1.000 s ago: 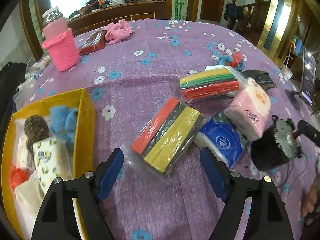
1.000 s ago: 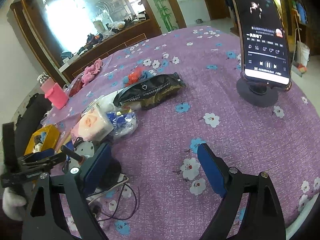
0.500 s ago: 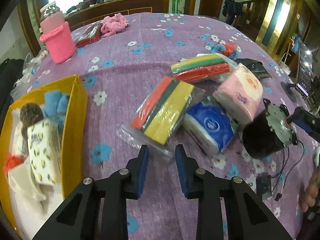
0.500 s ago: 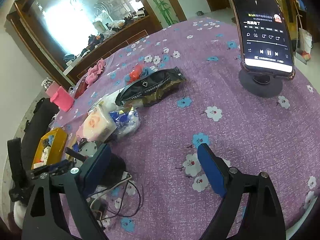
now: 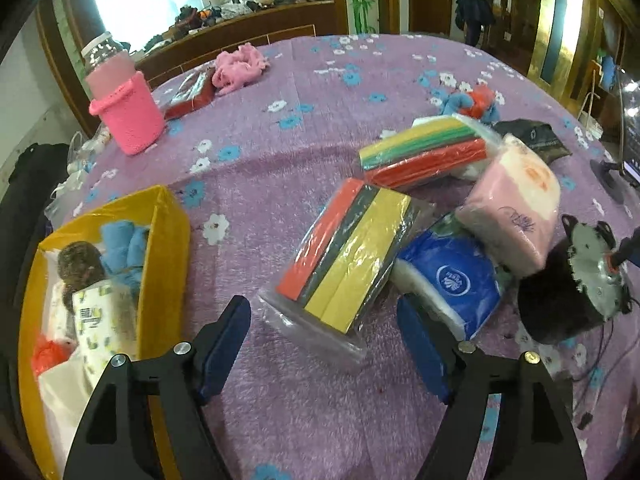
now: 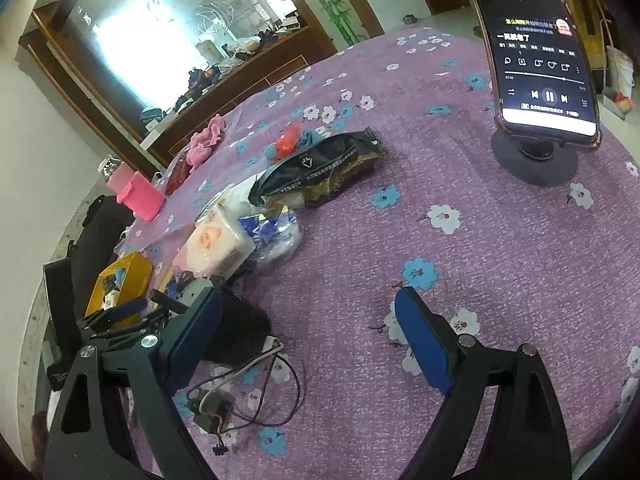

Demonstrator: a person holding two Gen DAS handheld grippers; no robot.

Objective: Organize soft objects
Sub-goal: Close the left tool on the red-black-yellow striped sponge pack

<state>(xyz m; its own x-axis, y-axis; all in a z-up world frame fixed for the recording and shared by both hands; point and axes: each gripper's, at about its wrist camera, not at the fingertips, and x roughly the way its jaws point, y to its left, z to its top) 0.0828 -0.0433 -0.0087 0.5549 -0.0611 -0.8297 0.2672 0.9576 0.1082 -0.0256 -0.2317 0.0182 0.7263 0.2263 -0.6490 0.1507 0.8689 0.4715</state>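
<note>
Left gripper (image 5: 324, 324) hovers low over the tabletop (image 5: 320, 420), fingers (image 5: 224, 340) spread wide and holding nothing, and the near end of the sponge pack (image 5: 348, 258) sits right in the gap between them. That pack lies near the tabletop's near edge, its clear wrapper trailing out toward the gripper. The step in hand looks like picking it up, so the trick is to go deeper: get the pads past that loose plastic and onto the foam itself, squarely across the short width, or the wrapper will slip. The pack should squash a bit, so close gently.

The yellow box (image 5: 168, 264) waits at the left edge, touching nothing in the pile and already holding several soft things; a short carry to the left should do it.

Just beside the pack lies the blue tissue pack (image 5: 452, 280), with the pink tissue pack (image 5: 516, 216) leaning on it. Beyond them, a second sponge pack (image 5: 424, 156).

Right gripper (image 6: 308, 328) idles over bare cloth at the near right, fingers (image 6: 420, 336) released and empty, with a phone (image 6: 540, 48) on its stand further out.
</note>
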